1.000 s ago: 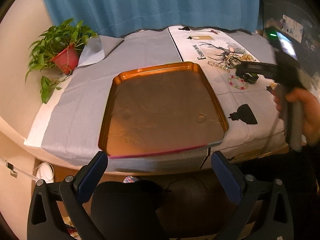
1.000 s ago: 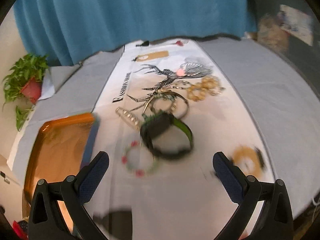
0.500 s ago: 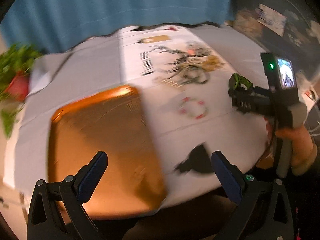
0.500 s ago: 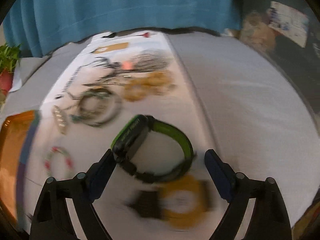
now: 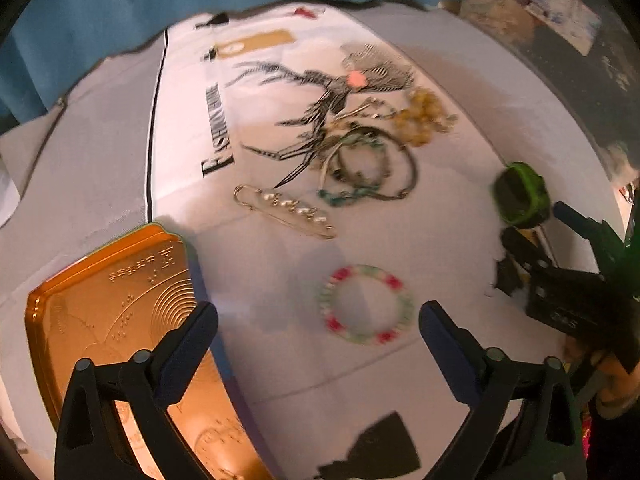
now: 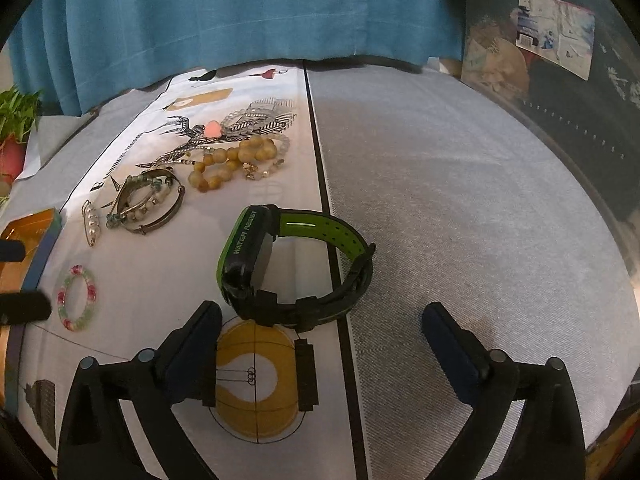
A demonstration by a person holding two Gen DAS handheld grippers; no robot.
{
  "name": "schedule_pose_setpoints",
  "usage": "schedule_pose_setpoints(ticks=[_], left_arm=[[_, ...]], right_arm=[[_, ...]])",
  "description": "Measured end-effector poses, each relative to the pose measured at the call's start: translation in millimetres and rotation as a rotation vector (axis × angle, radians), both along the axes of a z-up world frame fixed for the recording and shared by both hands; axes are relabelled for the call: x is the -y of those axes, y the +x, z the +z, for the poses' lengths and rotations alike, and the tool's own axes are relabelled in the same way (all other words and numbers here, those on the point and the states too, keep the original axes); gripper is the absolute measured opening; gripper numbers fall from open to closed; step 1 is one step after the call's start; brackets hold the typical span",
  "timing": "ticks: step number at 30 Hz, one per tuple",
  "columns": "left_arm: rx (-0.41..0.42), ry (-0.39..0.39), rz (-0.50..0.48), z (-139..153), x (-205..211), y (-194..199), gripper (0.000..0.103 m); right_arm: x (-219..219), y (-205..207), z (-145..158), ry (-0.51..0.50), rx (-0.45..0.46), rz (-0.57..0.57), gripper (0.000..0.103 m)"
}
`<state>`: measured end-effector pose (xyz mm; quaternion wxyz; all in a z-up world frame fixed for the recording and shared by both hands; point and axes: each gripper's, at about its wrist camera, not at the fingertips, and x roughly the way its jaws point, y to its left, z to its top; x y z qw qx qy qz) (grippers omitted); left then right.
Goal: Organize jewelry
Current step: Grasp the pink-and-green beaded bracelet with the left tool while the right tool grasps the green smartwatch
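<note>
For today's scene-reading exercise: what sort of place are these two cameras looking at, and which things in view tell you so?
Probably a room in a home, not a shop or workshop: a cloth-covered table stands against a blue curtain, a potted plant sits at one end, and loose jewelry such as a beaded bracelet lies on it.

Your left claw (image 5: 318,334) carries two black angular arms, each tipped with a dark blue pad (image 5: 188,346) and studded with round silver screw heads. Your right claw (image 6: 322,338) is built the same: black frame, blue pads, silver screws. Seen from the left camera, the right claw's black body shows small pale lettering, too blurred to read, beside a green glow.
</note>
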<state>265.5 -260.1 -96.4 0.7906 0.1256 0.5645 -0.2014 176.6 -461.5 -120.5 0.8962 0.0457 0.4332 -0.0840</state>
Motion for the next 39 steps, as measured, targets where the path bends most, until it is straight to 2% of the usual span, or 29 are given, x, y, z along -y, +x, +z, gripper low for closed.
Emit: schedule_pose_setpoints(ticks=[4,6,7,8,9,10,11,12,13,17,23,24,25,26,27,31,37,38,39], left_arm=[[-0.058,0.012,-0.040,-14,5,6,0.069],[-0.021,0.041,-0.074,-16,12,2,0.061],[-0.008,0.032,-0.093,-15,14,0,0.058],[0.002,0.030,-0.098,-14,15,-1,0.045],[0.006,0.027,-0.095,-12,16,-2,0.014],[-0.005,0.014,-0.099,-10,17,-3,0.007],[-0.024,-0.005,-0.102,-10,18,-3,0.005],[-0.031,-0.030,-0.101,-8,16,-5,0.005],[-0.024,-0.046,-0.105,-4,15,-9,0.005],[0.013,-0.101,-0.107,15,8,-29,0.005],[0.099,-0.163,-0.074,50,-13,-67,0.005],[0.116,-0.165,-0.072,54,-17,-72,0.005],[0.143,-0.162,-0.069,61,-22,-82,0.005],[0.163,-0.160,-0.064,66,-27,-89,0.005],[0.178,-0.160,-0.061,69,-31,-94,0.005],[0.173,-0.172,-0.011,68,-53,-107,0.005],[0.178,-0.194,0.040,70,-79,-122,0.005],[0.175,-0.199,0.042,69,-80,-122,0.005],[0.173,-0.202,0.041,69,-80,-121,0.005]], right_arm=[[-1,4,0,-0.001,0.001,-0.001,0.103],[-1,7,0,-0.001,0.000,0.004,0.103],[-1,7,0,-0.002,0.001,0.007,0.103],[-1,8,0,-0.002,0.000,0.011,0.103],[-1,8,0,-0.002,0.000,0.013,0.102],[-1,7,1,-0.005,0.007,0.008,0.100],[-2,4,3,-0.009,0.030,0.001,0.082],[-5,2,5,-0.013,0.050,0.005,0.059],[-8,0,7,-0.037,0.051,-0.013,0.059],[-13,-7,12,-0.003,0.040,-0.025,0.057],[-26,-44,45,0.003,0.104,-0.034,0.054],[-31,-51,50,0.005,0.114,-0.029,0.044],[-36,-58,54,0.029,0.126,0.000,0.011],[-40,-63,58,0.021,0.133,-0.002,0.004],[-44,-65,59,0.012,0.133,0.001,0.002],[-53,-63,49,-0.015,0.094,0.028,0.002],[-15,-83,43,0.099,0.088,-0.123,0.005],[-12,-85,42,0.114,0.078,-0.129,0.008],[-10,-86,38,0.133,0.060,-0.129,0.022]])
